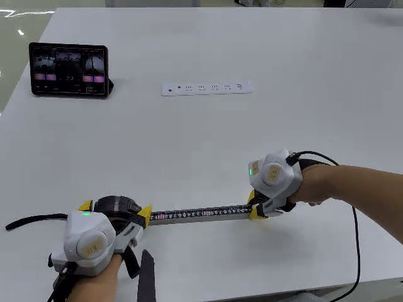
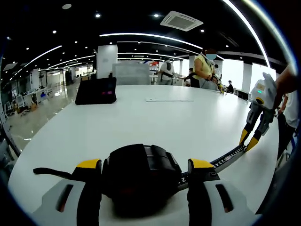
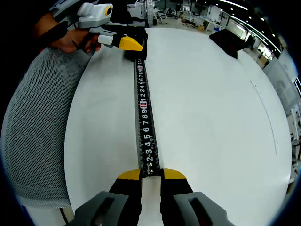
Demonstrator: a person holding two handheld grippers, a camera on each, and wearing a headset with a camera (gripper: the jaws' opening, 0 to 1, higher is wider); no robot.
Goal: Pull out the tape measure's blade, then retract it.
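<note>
A black tape measure case (image 1: 116,206) rests on the white table (image 1: 208,132) near its front left. My left gripper (image 1: 115,212) is shut on the case (image 2: 141,172), one yellow-tipped jaw on each side. The black blade (image 1: 200,214) with white numbers runs right from the case along the table. My right gripper (image 1: 255,208) is shut on the blade's end. In the right gripper view the blade (image 3: 145,122) stretches away from my right gripper (image 3: 151,174) to the case (image 3: 136,37) and the left gripper (image 3: 123,44).
A tablet (image 1: 69,69) stands at the back left and a white power strip (image 1: 206,88) lies mid-table. A black strap (image 1: 34,220) trails left of the case. A cable (image 1: 352,239) hangs from the right gripper. Several people (image 2: 204,70) stand beyond the table's far edge.
</note>
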